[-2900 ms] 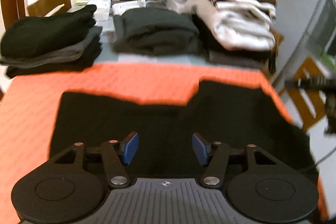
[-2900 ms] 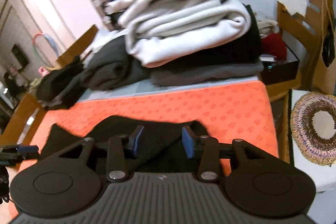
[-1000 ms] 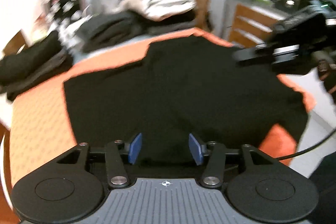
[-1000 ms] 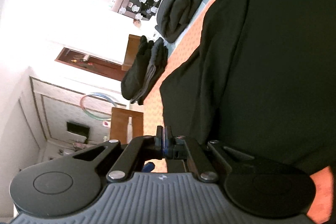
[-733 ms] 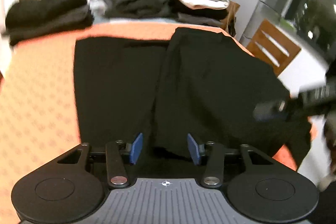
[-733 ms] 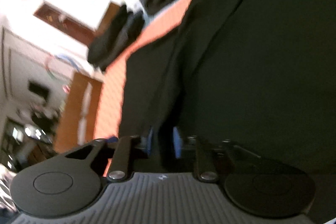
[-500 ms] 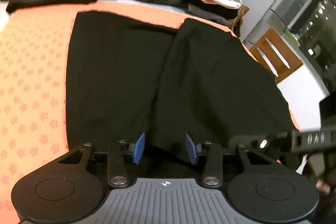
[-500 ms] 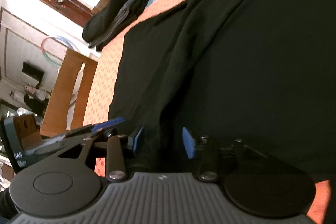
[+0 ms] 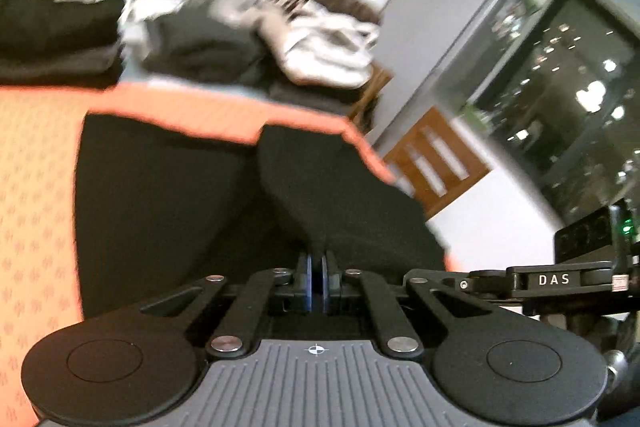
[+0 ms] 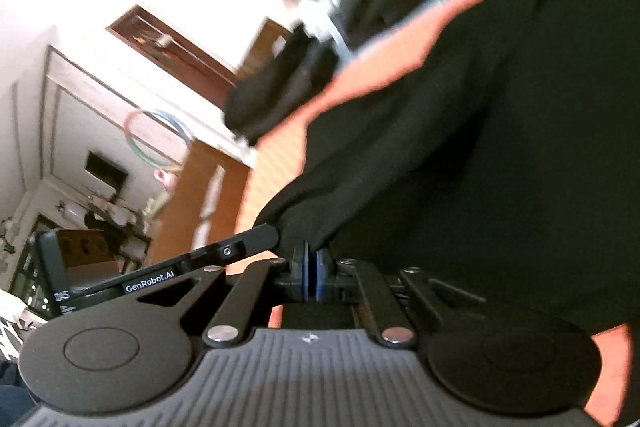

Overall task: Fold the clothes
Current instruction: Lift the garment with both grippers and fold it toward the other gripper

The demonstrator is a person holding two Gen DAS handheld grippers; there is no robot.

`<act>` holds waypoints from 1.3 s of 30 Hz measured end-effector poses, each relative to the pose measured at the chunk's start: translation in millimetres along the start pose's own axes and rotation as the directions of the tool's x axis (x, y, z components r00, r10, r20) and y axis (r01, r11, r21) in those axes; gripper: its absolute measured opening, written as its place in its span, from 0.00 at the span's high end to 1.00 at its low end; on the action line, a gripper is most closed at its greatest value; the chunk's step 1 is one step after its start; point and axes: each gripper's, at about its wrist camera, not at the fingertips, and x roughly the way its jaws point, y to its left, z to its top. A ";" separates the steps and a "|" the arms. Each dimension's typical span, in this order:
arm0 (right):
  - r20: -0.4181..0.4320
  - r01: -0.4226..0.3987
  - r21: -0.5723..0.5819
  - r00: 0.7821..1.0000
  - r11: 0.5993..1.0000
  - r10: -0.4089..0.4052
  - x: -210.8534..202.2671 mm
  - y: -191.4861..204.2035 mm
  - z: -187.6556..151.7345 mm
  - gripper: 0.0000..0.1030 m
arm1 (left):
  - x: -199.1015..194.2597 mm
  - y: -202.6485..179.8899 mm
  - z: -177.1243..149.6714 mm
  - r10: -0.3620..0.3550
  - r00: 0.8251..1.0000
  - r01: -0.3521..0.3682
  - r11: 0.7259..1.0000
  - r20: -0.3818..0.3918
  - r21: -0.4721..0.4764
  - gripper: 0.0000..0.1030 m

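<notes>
**Kid:** What are your fingers doing right now?

**Helper:** Your left gripper (image 9: 316, 277) has just been closing, and now its blue pads are pinching the near edge of the black garment (image 9: 168, 195). A little peak of cloth is standing up out of the pinch. Your right gripper (image 10: 311, 275) has just been closing too, and it is squeezing a bunched fold of the same garment (image 10: 500, 147). Both are almost fully closed, with only thin cloth between the pads.

**Kid:** Where is the garment lying?

**Helper:** Most of it is lying spread on the orange tablecloth (image 9: 36, 155). The near edge is rising where you are holding it. Your two grippers are sitting close together, side by side.

**Kid:** How is it going to feel?

**Helper:** I am guessing soft, floppy and light. It is drooping and wrinkling around your pads, so it is not going to keep its shape. It may sag in the middle, so holding the edge at two spots is helping.

**Kid:** And behind it?

**Helper:** Folded stacks (image 9: 316, 47) are waiting at the back of the table, all blurry.
</notes>
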 end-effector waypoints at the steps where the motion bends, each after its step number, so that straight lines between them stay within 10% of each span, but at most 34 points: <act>1: 0.017 -0.007 -0.012 1.000 1.000 0.007 -10.9 7.8 4.4 0.95 | -5.0 -6.7 5.0 -0.016 1.000 0.016 1.000 0.013 0.005 0.93; 17: 0.170 0.014 -0.047 0.985 0.999 -0.006 -125.3 55.1 39.7 0.95 | -35.7 -83.7 39.5 -0.223 0.971 0.213 0.971 0.090 0.105 0.93; 39: 0.091 0.021 0.199 0.995 0.980 -0.040 -139.5 24.9 -12.6 0.95 | -17.6 -80.1 19.5 -0.224 0.972 0.229 0.972 -0.077 0.059 0.93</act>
